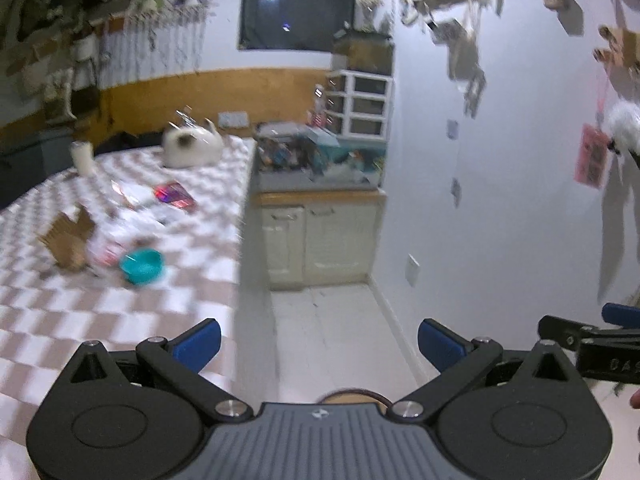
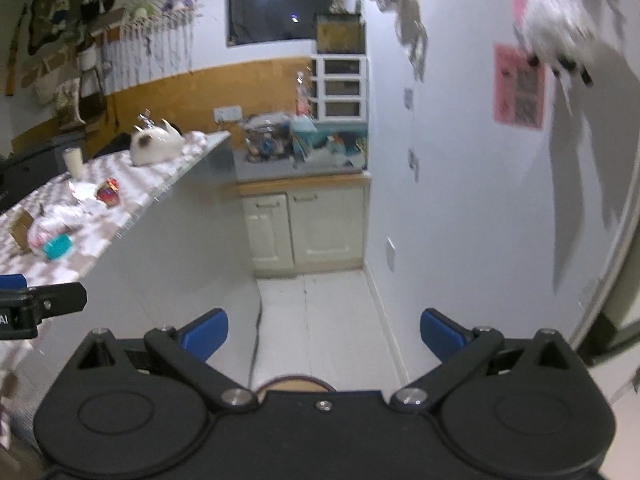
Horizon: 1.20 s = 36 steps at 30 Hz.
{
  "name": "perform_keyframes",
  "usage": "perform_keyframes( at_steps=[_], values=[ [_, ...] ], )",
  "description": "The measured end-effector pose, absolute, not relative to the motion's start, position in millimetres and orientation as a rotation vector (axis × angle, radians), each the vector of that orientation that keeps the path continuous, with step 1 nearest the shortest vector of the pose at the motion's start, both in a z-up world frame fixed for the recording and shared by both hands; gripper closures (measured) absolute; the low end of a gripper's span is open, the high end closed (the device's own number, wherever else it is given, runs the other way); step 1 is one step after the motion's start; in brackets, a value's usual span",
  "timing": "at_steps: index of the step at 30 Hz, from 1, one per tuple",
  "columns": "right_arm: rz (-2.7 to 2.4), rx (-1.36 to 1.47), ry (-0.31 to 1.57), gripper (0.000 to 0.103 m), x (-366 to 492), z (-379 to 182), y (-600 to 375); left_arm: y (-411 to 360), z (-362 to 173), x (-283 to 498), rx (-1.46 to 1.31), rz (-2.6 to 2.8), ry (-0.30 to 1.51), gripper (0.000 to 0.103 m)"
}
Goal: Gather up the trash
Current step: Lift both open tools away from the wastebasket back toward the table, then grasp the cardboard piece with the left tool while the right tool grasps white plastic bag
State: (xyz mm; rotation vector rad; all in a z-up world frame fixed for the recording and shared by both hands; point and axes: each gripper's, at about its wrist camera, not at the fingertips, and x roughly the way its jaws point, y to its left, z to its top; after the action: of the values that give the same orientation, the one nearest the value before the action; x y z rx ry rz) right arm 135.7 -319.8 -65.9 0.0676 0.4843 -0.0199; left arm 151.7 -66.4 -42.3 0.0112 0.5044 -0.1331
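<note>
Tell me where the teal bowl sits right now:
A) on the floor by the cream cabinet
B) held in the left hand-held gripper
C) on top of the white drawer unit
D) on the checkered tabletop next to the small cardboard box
D: the teal bowl rests on the checkered table just right of the cardboard box; the left hand-held gripper is open and holds nothing.

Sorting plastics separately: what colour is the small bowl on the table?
Teal bowl; clearest in the left wrist view.
</note>
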Motion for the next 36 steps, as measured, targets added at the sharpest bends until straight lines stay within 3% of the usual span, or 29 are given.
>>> perform_keyframes(
  at_steps=[21, 36],
  values=[
    [0.206, 0.076, 0.406, 0.0, 196, -25, -167, 117, -17, 184, -0.04, 0.107, 0.475, 0.0],
    [0.281, 0.247, 0.497, 0.0, 246, -36, -116, 193, -44, 306, -0.196, 0.224, 0.607, 0.0]
  ],
)
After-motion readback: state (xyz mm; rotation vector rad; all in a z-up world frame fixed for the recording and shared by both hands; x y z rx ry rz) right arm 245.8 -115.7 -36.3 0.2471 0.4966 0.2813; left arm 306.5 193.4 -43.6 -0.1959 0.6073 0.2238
